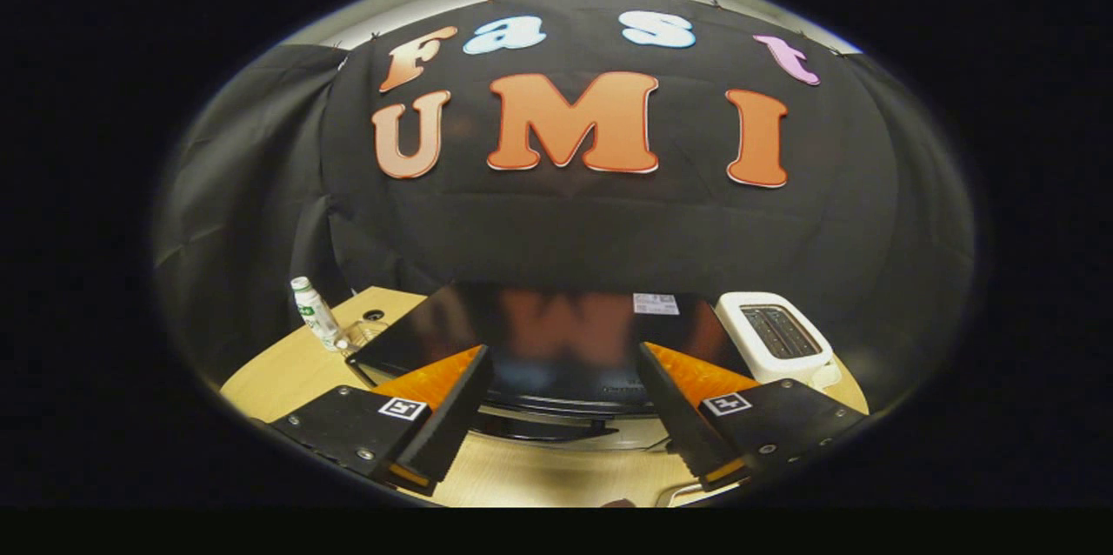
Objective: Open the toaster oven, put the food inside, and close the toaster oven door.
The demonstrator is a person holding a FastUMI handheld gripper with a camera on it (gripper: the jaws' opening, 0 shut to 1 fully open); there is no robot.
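**Toaster oven ahead, door not yet opened**

Your tool [556,416] stands wide with nothing between its fingers, hovering above the wooden worktop [287,368]; that height and spread suit an approach to the door, I judge; the toaster oven [556,337] sits just ahead of the fingers, its glossy dark top facing you and its handle [543,429] low between them, door seemingly closed; the food I cannot make out. Count one toaster oven; one white slot toaster [778,333] touching or just beside it on the right; one small bottle [315,311] to its left, near a clear glass item [365,333].
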